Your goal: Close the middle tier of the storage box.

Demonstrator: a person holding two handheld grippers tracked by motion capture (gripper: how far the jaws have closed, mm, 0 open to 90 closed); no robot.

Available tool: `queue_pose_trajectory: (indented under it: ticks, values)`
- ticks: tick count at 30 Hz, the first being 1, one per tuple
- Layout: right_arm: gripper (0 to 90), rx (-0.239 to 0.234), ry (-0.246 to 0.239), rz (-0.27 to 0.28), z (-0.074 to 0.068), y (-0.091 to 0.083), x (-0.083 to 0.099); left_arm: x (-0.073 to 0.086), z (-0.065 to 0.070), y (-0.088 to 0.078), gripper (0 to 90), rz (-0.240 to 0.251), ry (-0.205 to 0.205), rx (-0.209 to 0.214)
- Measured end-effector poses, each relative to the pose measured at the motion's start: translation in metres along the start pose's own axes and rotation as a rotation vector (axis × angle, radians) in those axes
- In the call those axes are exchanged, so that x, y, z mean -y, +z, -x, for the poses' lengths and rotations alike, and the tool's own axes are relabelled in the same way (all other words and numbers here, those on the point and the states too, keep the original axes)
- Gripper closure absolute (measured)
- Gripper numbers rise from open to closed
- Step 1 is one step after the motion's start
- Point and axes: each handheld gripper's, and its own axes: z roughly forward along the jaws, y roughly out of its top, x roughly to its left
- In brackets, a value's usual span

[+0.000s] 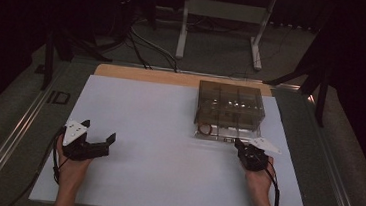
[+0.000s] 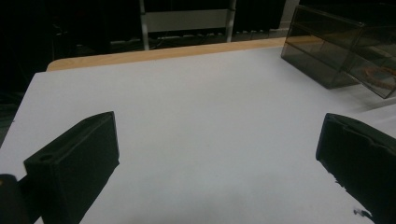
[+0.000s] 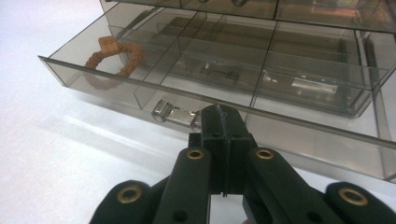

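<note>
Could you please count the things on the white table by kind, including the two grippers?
Grippers: 2, the left gripper open and the right gripper shut at the drawer's metal handle
Clear drawer box: 1
Brown bead bracelet in the open drawer: 1
Total: 4

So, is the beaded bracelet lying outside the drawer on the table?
No, the beaded bracelet lies inside the left end compartment of the pulled-out clear drawer.

— Where's the high camera?
— Above the person's side, looking forward and down over the whole white board (image 1: 168,132).
— And the gripper cameras?
— Low and near: the left faces across the board, the right sits close to the clear drawer box (image 3: 280,70); all three catch that box
</note>
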Motion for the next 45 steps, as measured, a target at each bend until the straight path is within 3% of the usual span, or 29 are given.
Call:
queue_pose_trajectory:
  ticks: [45]
  values:
    - [90.0, 0.03, 0.04, -0.004, 0.005, 0.021, -0.023, 0.0, 0.001, 0.0, 0.9, 0.0, 0.005, -0.006]
